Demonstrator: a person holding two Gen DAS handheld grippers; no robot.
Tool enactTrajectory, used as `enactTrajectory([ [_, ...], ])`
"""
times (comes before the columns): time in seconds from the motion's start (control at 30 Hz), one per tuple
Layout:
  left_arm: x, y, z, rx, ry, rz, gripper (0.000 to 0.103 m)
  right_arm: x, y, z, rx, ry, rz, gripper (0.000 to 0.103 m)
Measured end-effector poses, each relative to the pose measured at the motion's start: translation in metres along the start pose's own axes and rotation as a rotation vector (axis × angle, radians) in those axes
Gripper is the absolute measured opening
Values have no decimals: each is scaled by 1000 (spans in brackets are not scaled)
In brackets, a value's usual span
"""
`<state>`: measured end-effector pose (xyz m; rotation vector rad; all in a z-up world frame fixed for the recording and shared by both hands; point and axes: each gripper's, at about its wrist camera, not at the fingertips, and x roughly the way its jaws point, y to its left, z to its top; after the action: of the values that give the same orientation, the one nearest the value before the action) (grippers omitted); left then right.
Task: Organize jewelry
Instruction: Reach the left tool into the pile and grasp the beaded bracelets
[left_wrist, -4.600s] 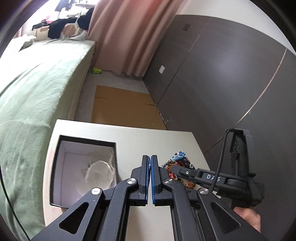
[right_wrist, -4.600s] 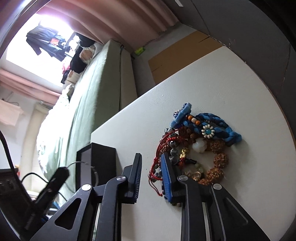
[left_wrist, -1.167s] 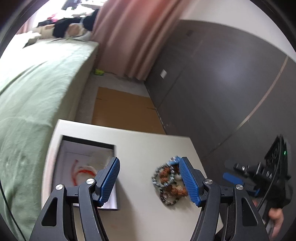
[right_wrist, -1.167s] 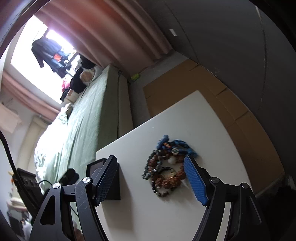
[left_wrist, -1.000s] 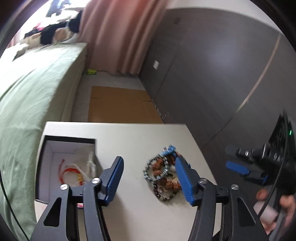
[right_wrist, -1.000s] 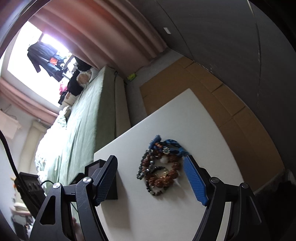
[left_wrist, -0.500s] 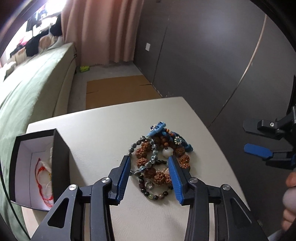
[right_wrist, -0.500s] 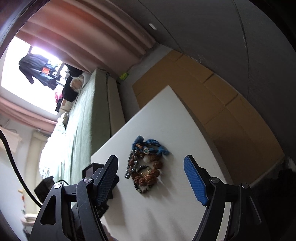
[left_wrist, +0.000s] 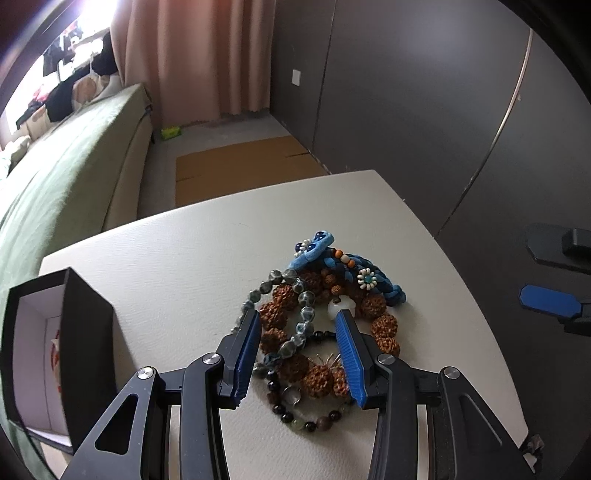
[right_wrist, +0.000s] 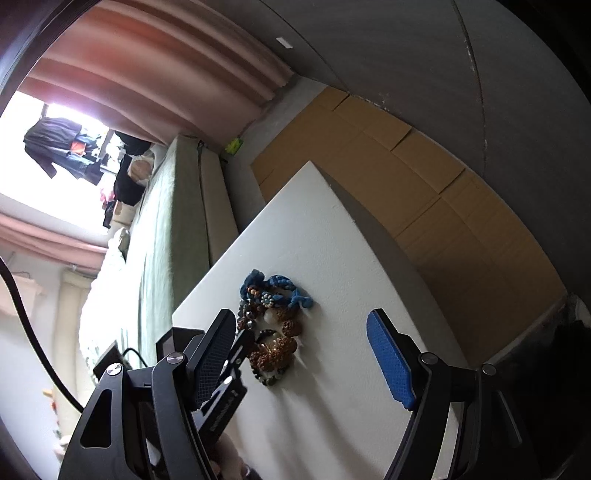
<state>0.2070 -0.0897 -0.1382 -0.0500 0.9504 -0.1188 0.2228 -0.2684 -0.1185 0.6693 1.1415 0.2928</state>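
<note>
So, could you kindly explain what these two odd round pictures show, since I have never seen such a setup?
There is no robot here. A person holds a two-finger claw in each hand, and each claw carries a wide-angle camera that looks along its fingers. One picture is from the left claw, open and lowered around a pile of bead bracelets on a white table. The other is from the right claw, open, empty and farther back. A black box stands open at the table's left. Nothing is gripped yet.
</note>
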Motion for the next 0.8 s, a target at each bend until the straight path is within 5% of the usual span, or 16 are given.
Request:
enactTrajectory([
  [0.17, 6, -5, -1, 35, -6, 49, 42, 5, 3, 0, -19, 14, -2, 75],
  [0.3, 8, -2, -4, 69, 2, 117, 22, 7, 3, 0, -15, 15, -9, 75],
  [0.8, -25, 43, 1, -137, -18, -134, 9, 18, 18, -5, -58, 21, -34, 75],
])
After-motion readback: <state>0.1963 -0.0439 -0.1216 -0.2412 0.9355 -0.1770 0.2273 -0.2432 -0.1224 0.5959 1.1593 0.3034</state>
